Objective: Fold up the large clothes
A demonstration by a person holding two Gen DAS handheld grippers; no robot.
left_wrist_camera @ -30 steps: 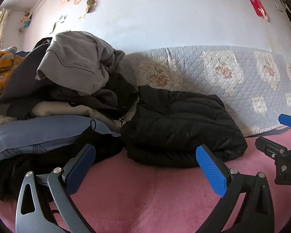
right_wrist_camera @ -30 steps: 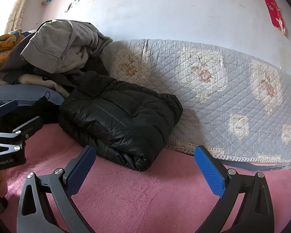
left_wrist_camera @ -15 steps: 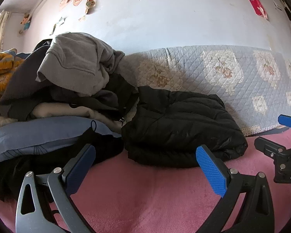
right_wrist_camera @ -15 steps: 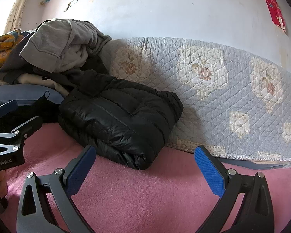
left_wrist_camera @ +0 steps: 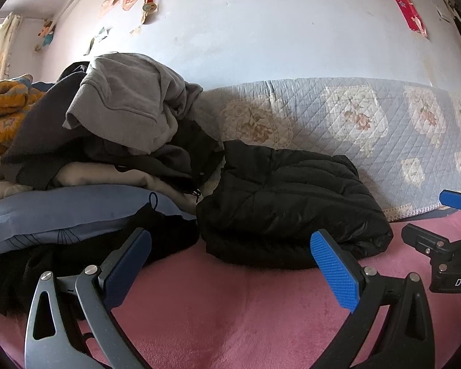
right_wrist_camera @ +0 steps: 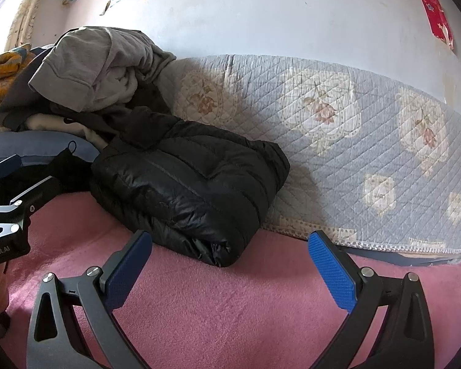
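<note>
Pink bed cover carries folded black puffer jacket, at its left heap of clothes; quilted floral blanket stands along wall behind.

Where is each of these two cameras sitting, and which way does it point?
Left wrist: sits on the left gripper, looking forward over the pink blanket at the clothes pile; its open fingers and the right gripper show.
Right wrist: sits on the right gripper, facing the quilted mat; its open fingers and the left gripper show.
Both share the folded black jacket.
</note>
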